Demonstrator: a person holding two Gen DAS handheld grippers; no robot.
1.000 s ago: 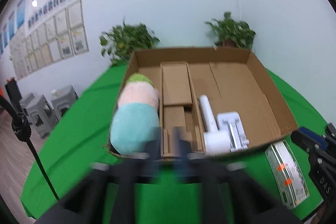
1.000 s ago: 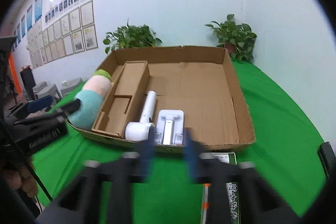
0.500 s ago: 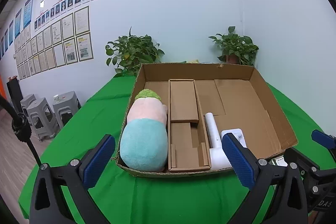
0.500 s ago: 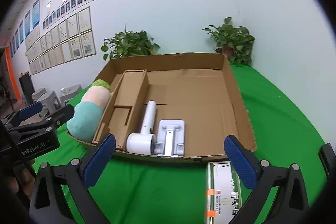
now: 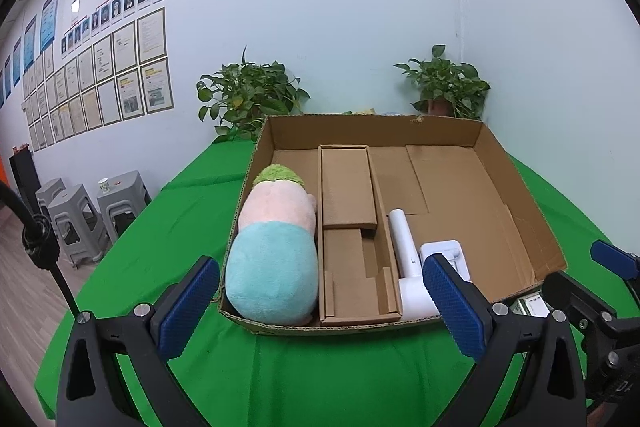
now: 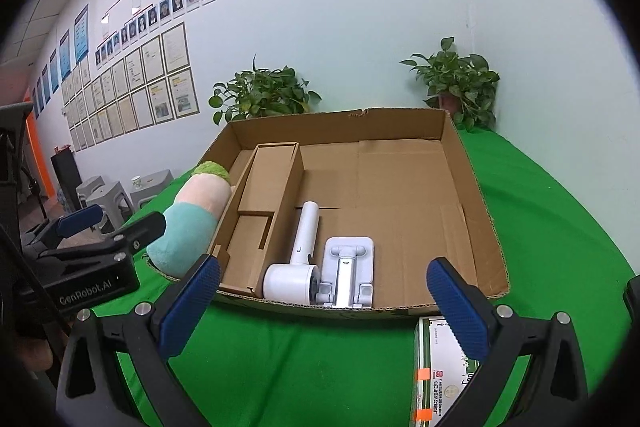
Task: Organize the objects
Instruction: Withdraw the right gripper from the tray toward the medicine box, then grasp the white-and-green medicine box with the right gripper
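A shallow cardboard box (image 5: 520, 195) (image 6: 476, 195) lies on the green table. Along its left side rests a plush toy (image 5: 272, 251) (image 6: 192, 215), teal, pink and green. Beside the toy sits a cardboard insert (image 5: 348, 187) (image 6: 272, 179), then a white handheld device (image 5: 404, 247) (image 6: 304, 247) and a white folding stand (image 5: 440, 246) (image 6: 348, 267). A green-and-white packet (image 6: 440, 379) (image 5: 532, 305) lies on the cloth in front of the box's right corner. My left gripper (image 5: 320, 263) and right gripper (image 6: 322, 263) hover before the box's near wall, both wide open and empty.
Two potted plants (image 5: 248, 99) (image 5: 444, 87) stand behind the box against the wall. Grey stools (image 5: 80, 211) and a black stand pole (image 5: 40, 247) are off the table's left edge. Green cloth (image 5: 320, 379) lies bare between the grippers and the box.
Both grippers went from shut to wide open. Their blue pads now stand far apart at the sides of each view.
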